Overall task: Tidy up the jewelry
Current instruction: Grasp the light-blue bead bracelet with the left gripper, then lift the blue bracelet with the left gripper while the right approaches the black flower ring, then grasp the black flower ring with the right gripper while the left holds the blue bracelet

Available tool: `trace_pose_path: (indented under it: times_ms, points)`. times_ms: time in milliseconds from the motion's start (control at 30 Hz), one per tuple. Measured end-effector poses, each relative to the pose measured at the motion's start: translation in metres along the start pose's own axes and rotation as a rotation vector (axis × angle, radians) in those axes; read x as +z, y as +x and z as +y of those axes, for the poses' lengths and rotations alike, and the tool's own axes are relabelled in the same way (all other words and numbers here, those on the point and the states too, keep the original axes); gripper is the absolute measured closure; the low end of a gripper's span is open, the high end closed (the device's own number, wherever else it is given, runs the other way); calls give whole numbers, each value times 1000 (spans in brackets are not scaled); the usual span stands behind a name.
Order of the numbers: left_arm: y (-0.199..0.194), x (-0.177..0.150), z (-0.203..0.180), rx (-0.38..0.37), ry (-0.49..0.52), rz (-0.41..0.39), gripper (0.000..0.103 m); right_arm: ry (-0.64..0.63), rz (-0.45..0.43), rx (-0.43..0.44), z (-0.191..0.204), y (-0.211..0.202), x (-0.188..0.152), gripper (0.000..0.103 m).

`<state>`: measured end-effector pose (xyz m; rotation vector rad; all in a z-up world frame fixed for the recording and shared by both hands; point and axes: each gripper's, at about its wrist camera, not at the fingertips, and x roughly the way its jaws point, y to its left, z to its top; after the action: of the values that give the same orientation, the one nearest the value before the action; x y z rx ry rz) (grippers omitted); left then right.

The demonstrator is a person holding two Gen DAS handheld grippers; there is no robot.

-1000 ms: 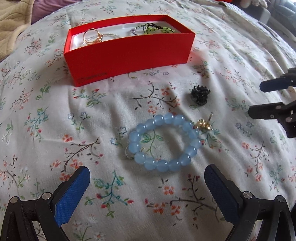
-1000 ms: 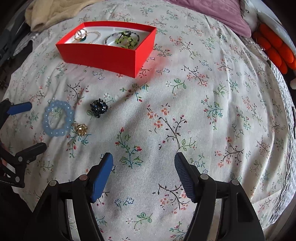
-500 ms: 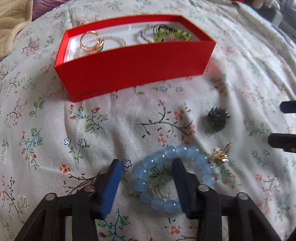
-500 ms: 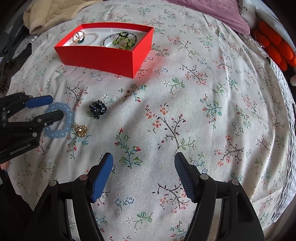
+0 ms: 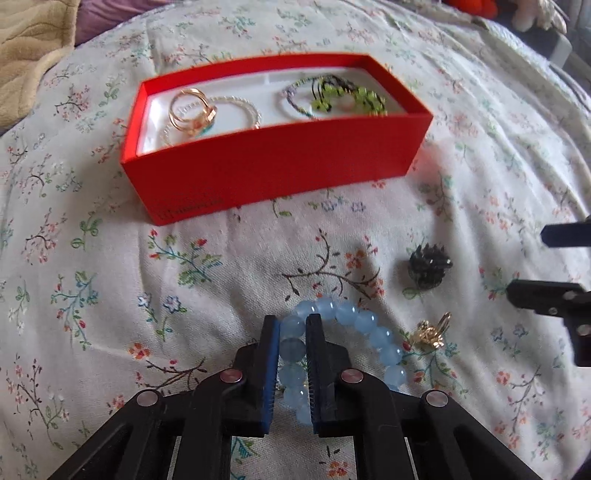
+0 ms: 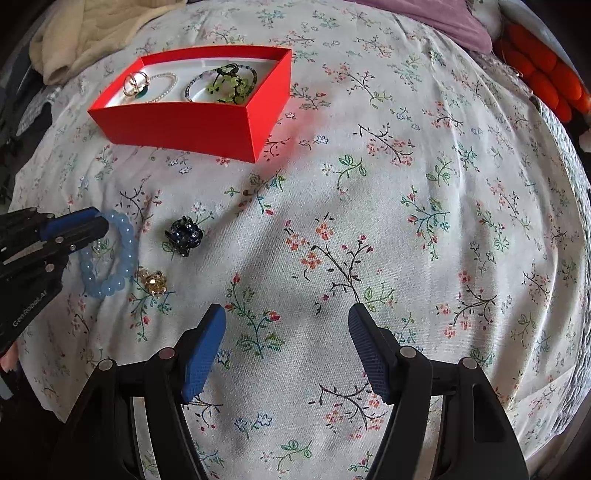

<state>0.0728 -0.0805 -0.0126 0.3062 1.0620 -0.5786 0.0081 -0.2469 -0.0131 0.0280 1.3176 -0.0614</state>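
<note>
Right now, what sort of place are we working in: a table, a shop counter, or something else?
Most likely a bedroom, working on a bed. The jewelry lies on a soft, rumpled floral bedsheet, with a beige blanket and a purple pillow at its far edge. The red box sits directly on the fabric.

blue bead bracelet [image 5: 373, 339] partly hidden behind the left tongs [image 5: 291, 323].
</note>
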Motion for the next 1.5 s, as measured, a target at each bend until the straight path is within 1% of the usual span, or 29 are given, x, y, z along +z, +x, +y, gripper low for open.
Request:
trace_pose_path:
  times_ms: [267,567,733,967,1033,1067,1133,1167,1233,1267,1300,1333,1500]
  points:
    - [-36,1,10,-30,-60,-84,94,53,6,46,5,6,18,31]
    - [-55,0,29,-18,-127,-127,94,75,-1,102,34,10,33,31]
    - [-65,-3,41,-12,-153,-150,94,60,-5,95,51,18,41,31]
    - [-71,-9,57,-5,-181,-155,94,97,-6,81,61,28,52,33]
    - [-72,-11,60,0,-185,-154,94,101,-8,73,61,29,52,41]
    - [-72,-12,62,4,-188,-153,94,101,-8,69,62,29,53,43]
    - [-73,-13,65,7,-194,-153,94,100,-9,62,63,30,52,53]
    - [-73,-13,66,9,-198,-151,94,98,-9,60,64,30,53,55]
    - [-72,-14,69,13,-207,-148,94,91,-10,58,70,33,57,66]
    - [-72,-15,71,16,-212,-145,94,85,-10,57,71,33,57,69]
    - [-72,-15,72,18,-216,-143,94,78,-9,56,72,33,56,75]
    - [-71,-16,73,21,-220,-141,94,71,-9,56,73,33,56,78]
    - [-70,-17,77,29,-235,-137,94,38,-15,45,77,31,54,78]
